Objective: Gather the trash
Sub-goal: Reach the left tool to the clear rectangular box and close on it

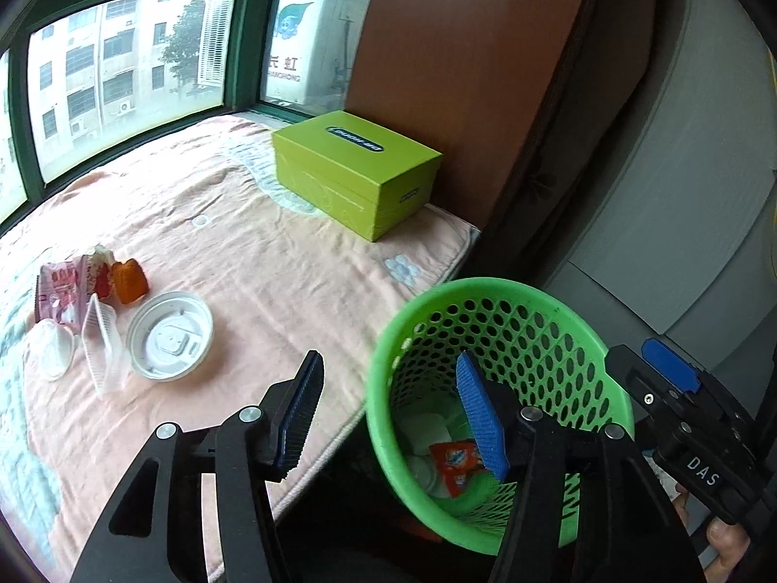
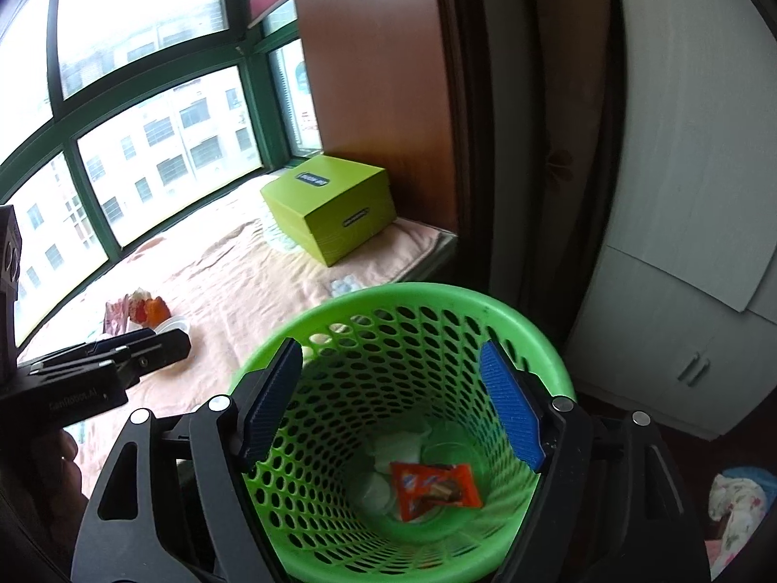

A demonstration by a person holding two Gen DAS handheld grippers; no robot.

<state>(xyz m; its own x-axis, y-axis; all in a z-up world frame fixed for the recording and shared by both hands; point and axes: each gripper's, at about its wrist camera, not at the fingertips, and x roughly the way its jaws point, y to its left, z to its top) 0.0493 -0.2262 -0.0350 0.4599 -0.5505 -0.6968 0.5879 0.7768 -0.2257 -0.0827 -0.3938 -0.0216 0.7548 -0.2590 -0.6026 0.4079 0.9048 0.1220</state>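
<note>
Right gripper (image 2: 388, 408), stamped "DAS", gapes empty above green basket (image 2: 544, 340).

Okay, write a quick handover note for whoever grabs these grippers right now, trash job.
Left gripper: jaws open, empty, at the edge of the bed beside the green basket.
Right gripper: jaws open, empty, over the basket's mouth.
Done: an orange snack wrapper and some white pieces lie in the basket bottom.
Left on the pink blanket: white round lid, clear plastic tray, pink wrapper, orange packet, white cup-like piece.
The green box sits at the far end, closed.
</note>
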